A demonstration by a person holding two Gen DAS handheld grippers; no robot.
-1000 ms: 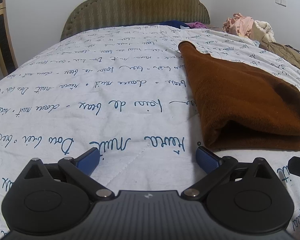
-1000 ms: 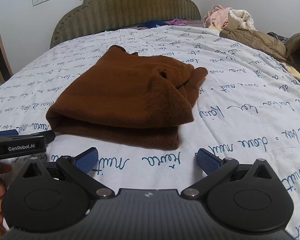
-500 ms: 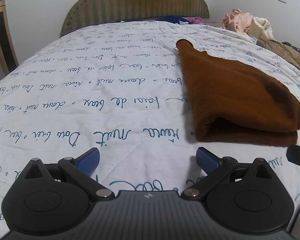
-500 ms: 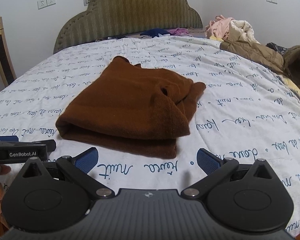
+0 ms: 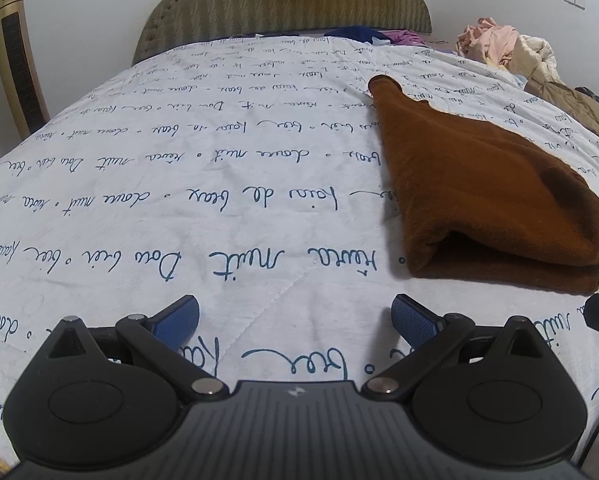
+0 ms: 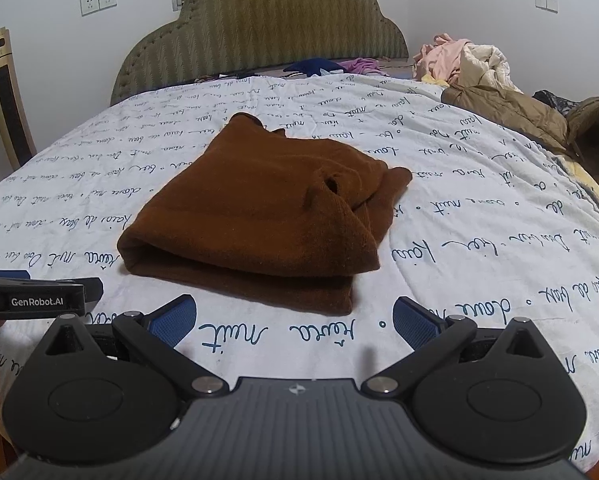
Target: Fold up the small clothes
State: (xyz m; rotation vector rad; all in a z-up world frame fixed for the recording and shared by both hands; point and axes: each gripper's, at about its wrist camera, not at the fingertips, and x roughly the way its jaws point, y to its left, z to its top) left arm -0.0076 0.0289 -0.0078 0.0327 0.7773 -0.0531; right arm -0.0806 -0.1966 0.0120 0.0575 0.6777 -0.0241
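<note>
Brown garment [image 6: 255, 216] lies on the bed [image 6: 479, 240], roughly centred ahead of the right gripper [image 6: 295, 316] and off to the right of the left gripper [image 5: 295, 312]. It is doubled over: a rounded fold runs along the near-left edge, two layers show at the near edge. The top layer sits skewed, and a pocket-like bunch and a loose flap stick out at the far right corner.

Both grippers hover near the bed's edge, jaws wide, holding nothing. Neither touches the cloth. The right one is just short of the near edge; the left one is beside it, seen low left in the right view [image 6: 39, 300].

Judgement: one fold looks done, the stack is untidy. The step in hand is probably either another fold or squaring up.

Notes for doing it well:
- Take the near edge at two corners, one gripper each, so the layers travel together.
- Pinch both layers; the knit looks thick and soft, so a shallow bite may slip off the top layer only.
- Tuck or flatten the far-right flap first, else it ends up as a lump inside the fold.
- Lift low and lay the edge over to the far side evenly; the quilt is soft and may drag the lower layer.

Other clothes [image 6: 459, 60] are piled at the far right, well apart.
</note>
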